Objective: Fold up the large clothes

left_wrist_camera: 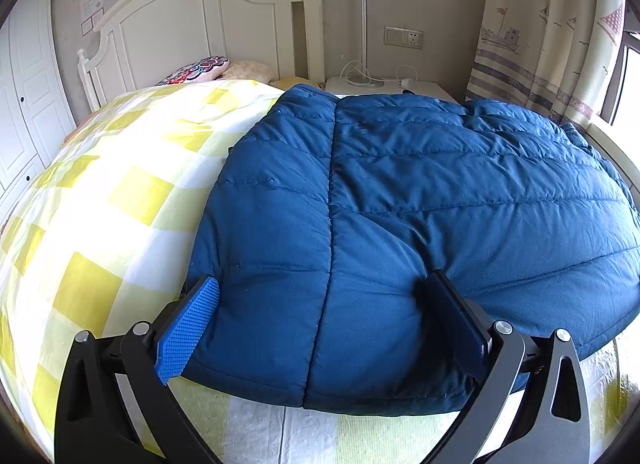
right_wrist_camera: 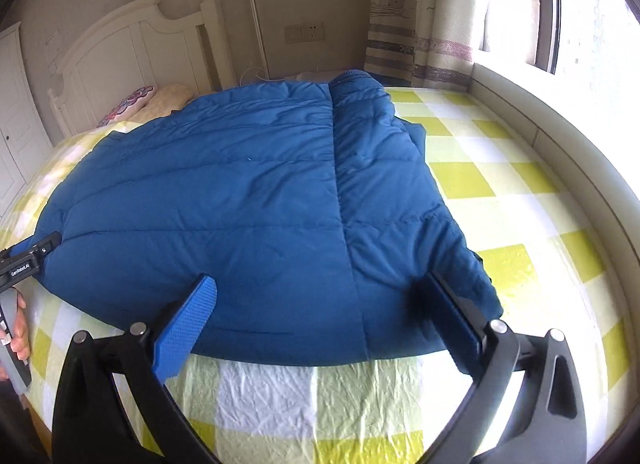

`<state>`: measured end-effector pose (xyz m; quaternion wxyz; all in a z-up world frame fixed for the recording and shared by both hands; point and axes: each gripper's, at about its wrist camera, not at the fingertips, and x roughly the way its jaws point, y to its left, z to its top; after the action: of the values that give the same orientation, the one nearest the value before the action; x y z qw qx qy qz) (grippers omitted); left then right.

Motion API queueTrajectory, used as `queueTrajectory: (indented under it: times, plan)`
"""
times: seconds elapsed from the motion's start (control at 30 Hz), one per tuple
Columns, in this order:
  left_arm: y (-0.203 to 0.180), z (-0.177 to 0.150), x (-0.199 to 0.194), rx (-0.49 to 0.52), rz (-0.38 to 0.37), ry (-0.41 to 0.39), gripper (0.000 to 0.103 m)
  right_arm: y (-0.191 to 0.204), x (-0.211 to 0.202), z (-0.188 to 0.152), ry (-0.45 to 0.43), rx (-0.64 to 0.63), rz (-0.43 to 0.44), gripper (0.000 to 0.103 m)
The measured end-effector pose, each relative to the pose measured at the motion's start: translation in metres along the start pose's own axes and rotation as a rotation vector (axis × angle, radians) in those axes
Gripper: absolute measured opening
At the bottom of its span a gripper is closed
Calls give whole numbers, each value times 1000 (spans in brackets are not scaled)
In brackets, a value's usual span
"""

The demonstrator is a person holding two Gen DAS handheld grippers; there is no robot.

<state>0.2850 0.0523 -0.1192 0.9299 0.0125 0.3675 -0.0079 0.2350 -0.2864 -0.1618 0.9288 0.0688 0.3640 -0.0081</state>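
Note:
A large blue quilted down jacket [left_wrist_camera: 400,192] lies flat on the bed, its sides folded in to a seam down the middle; it also shows in the right wrist view [right_wrist_camera: 248,200]. My left gripper [left_wrist_camera: 324,292] is open, its fingers straddling the jacket's near left hem corner. My right gripper [right_wrist_camera: 320,292] is open, its fingers straddling the near right hem. The left gripper's body [right_wrist_camera: 24,260] shows at the jacket's left edge in the right wrist view, held by a hand.
The bed has a yellow-and-white checked sheet [left_wrist_camera: 100,192], also in the right wrist view [right_wrist_camera: 500,192]. A white headboard [left_wrist_camera: 192,24], pillows [left_wrist_camera: 208,66] and a nightstand [left_wrist_camera: 384,86] stand beyond. A padded window ledge [right_wrist_camera: 560,136] runs along the right. A curtain [left_wrist_camera: 540,24] hangs by it.

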Motion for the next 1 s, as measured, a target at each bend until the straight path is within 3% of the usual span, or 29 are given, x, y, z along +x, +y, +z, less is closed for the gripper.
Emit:
queueTrajectory:
  times: [0.2, 0.3, 0.4, 0.47, 0.57, 0.63, 0.8, 0.83, 0.9, 1.0]
  plan:
    - [2, 0, 1, 5, 0, 2, 99, 3, -11, 5, 35, 49, -21, 100]
    - [6, 2, 0, -3, -23, 25, 99, -9, -38, -2, -21, 160, 82, 100]
    - [11, 11, -16, -60, -23, 52, 98, -30, -54, -19, -4, 308, 221, 100]
    - [7, 22, -35, -68, -55, -17, 98, -38, -54, -34, 43, 371, 279, 100]
    - [-14, 48, -46, 9, -66, -94, 98, -40, -45, -48, 91, 419, 327, 100]
    - [-26, 69, -29, 59, -57, -105, 98, -39, -38, -47, 93, 446, 321, 100]
    - [-24, 116, 53, 93, 36, -31, 98, -33, -16, -32, 80, 483, 332, 101]
    - [-21, 121, 70, 91, 33, 21, 98, -31, -10, -27, 77, 483, 323, 101]
    - [-11, 123, 98, 25, -50, 148, 98, -28, -2, -19, 63, 494, 311, 101]
    - [-1, 119, 109, -25, -96, 168, 98, -32, 16, -4, 7, 559, 316, 101]
